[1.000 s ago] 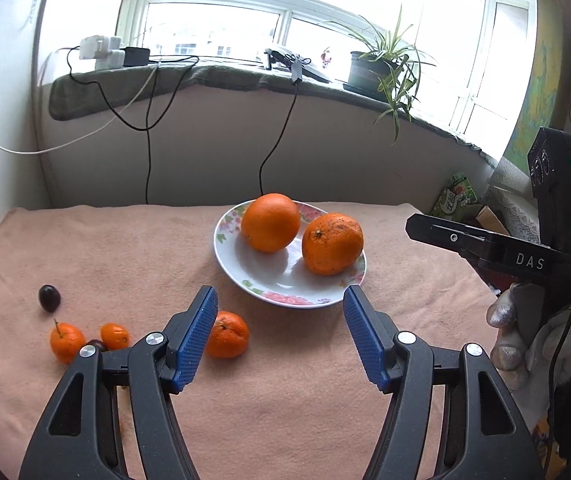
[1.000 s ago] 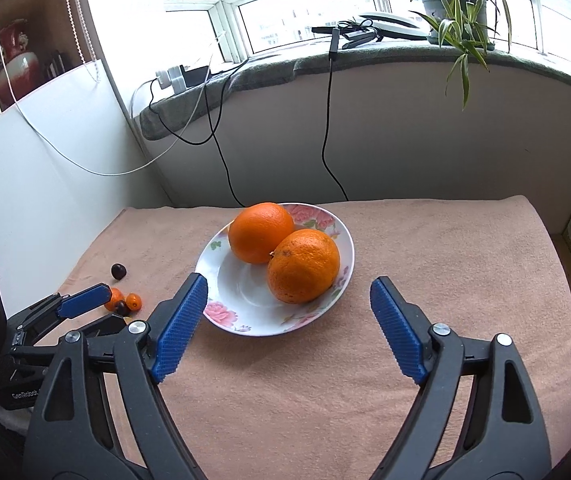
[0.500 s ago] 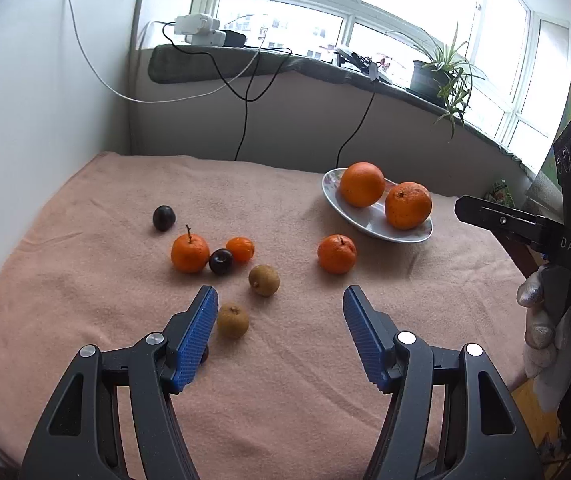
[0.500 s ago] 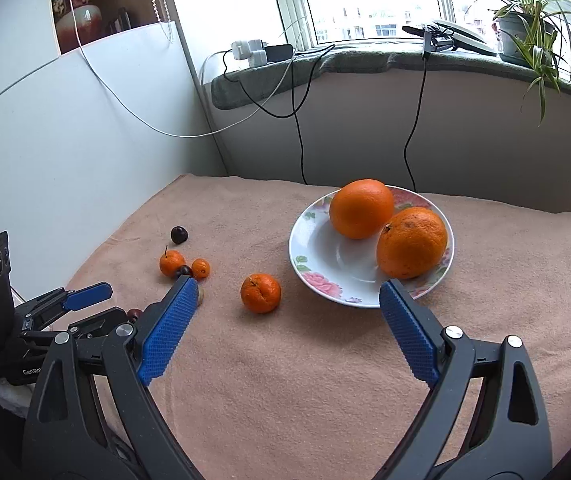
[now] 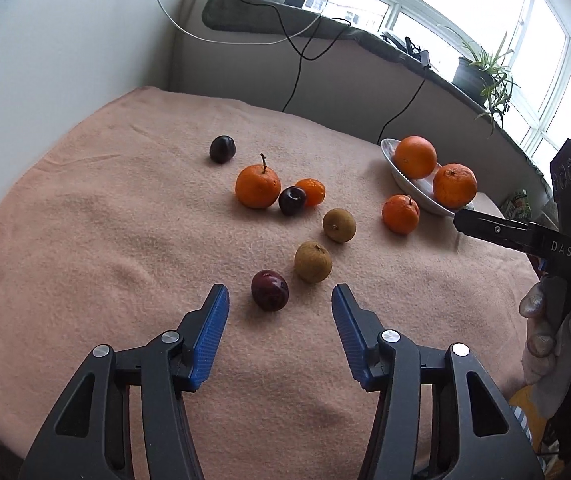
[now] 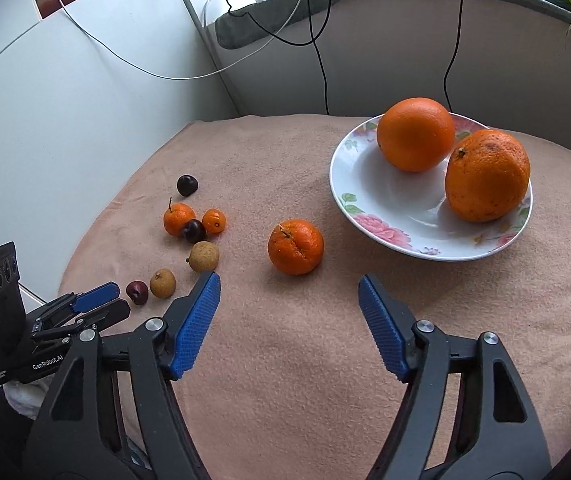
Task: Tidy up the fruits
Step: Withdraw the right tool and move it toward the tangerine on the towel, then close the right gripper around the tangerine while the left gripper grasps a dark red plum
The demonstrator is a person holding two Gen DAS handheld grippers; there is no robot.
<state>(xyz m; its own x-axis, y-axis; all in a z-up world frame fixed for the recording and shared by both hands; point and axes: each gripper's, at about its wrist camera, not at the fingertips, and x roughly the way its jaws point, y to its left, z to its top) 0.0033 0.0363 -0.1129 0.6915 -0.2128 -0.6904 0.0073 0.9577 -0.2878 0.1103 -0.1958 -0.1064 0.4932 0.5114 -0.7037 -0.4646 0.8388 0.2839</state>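
A floral white plate [image 6: 369, 216] holds two big oranges [image 6: 415, 134] [image 6: 487, 174]. A tangerine [image 6: 295, 246] lies in front of it. Small fruit are scattered on the cloth: a dark red plum [image 5: 269, 290], two brown longans [image 5: 312, 261] [image 5: 339, 225], a stemmed tangerine [image 5: 257, 186], a dark plum [image 5: 292, 200], a small kumquat [image 5: 313, 191] and a far plum [image 5: 222, 149]. My left gripper [image 5: 279, 300] is open, just short of the red plum. My right gripper [image 6: 287, 294] is open, just short of the lone tangerine.
A peach cloth [image 5: 85, 240] covers the table, which meets a white wall [image 5: 45, 60] on the left. Cables [image 6: 321, 64] hang from the windowsill behind. A potted plant [image 5: 481, 76] stands on the sill. The right gripper's body [image 5: 525, 236] shows at the right edge.
Both grippers have swung left and lowered toward the table. The scattered small fruit now fill the left view; the lone tangerine now lies just ahead of the right gripper. Both stayed open.
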